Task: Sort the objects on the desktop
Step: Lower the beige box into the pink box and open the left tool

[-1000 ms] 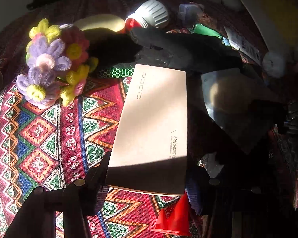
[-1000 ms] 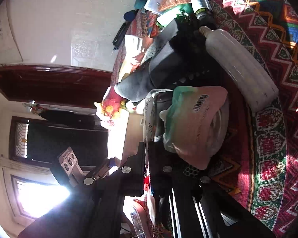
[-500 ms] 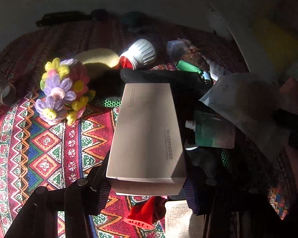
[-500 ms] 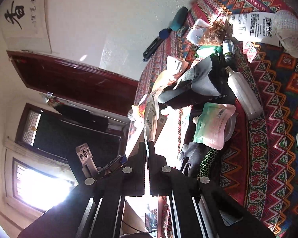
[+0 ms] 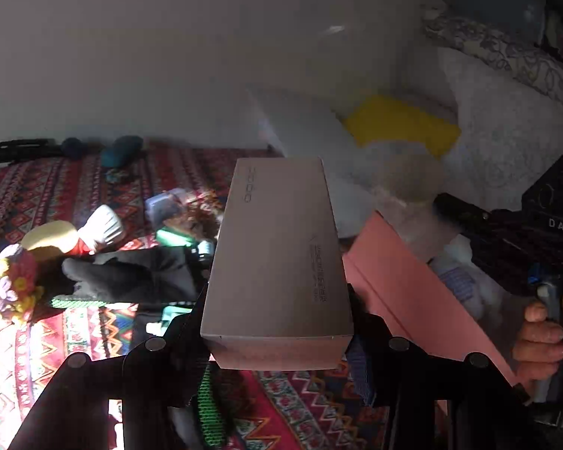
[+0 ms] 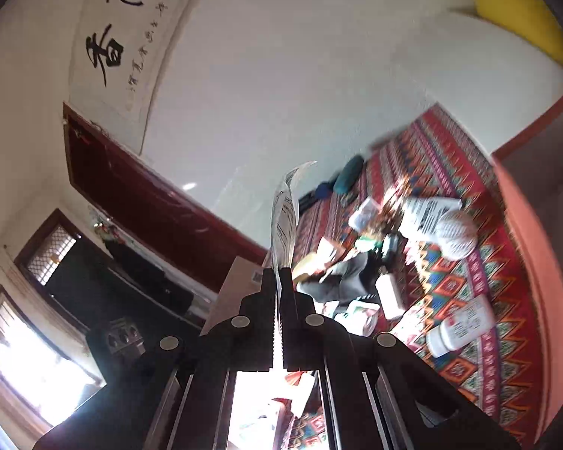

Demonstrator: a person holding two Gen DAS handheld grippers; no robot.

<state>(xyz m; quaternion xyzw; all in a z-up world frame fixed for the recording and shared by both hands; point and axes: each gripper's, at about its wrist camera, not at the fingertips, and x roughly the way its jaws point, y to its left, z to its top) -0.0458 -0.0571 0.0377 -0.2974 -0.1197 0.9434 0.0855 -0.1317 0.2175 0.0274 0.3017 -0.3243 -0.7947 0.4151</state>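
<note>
Gripping a long tan box (image 5: 277,258), the left tool (image 5: 277,322) holds it lifted above the patterned counter (image 5: 30,195). Right tool (image 6: 281,281) is clamped on a thin printed packet (image 6: 285,221), raised edge-on, off the counter.

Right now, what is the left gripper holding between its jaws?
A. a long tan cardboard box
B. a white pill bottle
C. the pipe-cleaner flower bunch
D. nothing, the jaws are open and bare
A: in the left wrist view the left gripper has its jaws closed on the near end of the tan box, lifted above the patterned cloth.
</note>
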